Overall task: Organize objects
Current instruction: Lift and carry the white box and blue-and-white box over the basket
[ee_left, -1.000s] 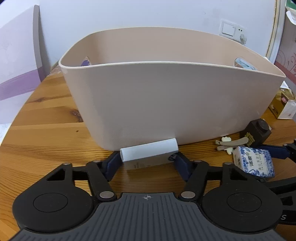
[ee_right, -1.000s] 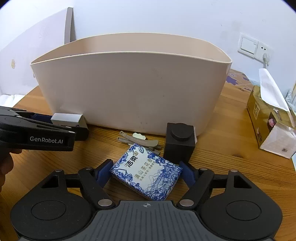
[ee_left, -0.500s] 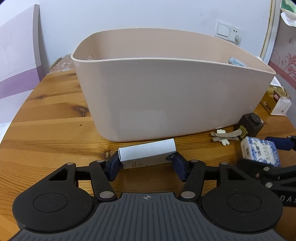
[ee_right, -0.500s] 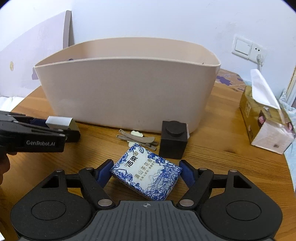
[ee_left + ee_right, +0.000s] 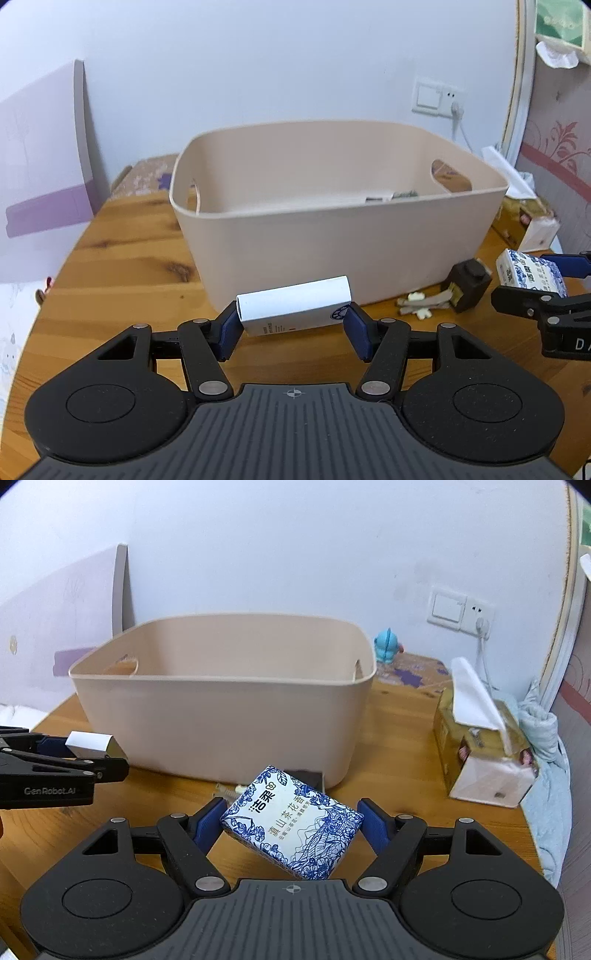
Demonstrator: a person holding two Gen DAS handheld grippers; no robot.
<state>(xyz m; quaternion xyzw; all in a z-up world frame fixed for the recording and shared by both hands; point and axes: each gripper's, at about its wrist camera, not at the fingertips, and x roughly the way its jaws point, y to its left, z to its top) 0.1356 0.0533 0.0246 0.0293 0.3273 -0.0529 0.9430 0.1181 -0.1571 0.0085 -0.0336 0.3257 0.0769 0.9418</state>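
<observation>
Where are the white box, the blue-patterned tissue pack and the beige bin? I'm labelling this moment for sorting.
white box [image 5: 295, 301]: left wrist view, its white upper face between the pads.
blue-patterned tissue pack [image 5: 291, 821]: right wrist view, its printed top face.
beige bin [image 5: 332, 251]: left wrist view, its near outer wall.

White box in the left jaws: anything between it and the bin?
Only the beige bin's near wall, whose rim sits above the white box in the left wrist view. Otherwise nothing visible between the box and the bin's opening.

One bin [image 5: 332, 236], two boxes, one tissue pack [image 5: 291, 821].
</observation>
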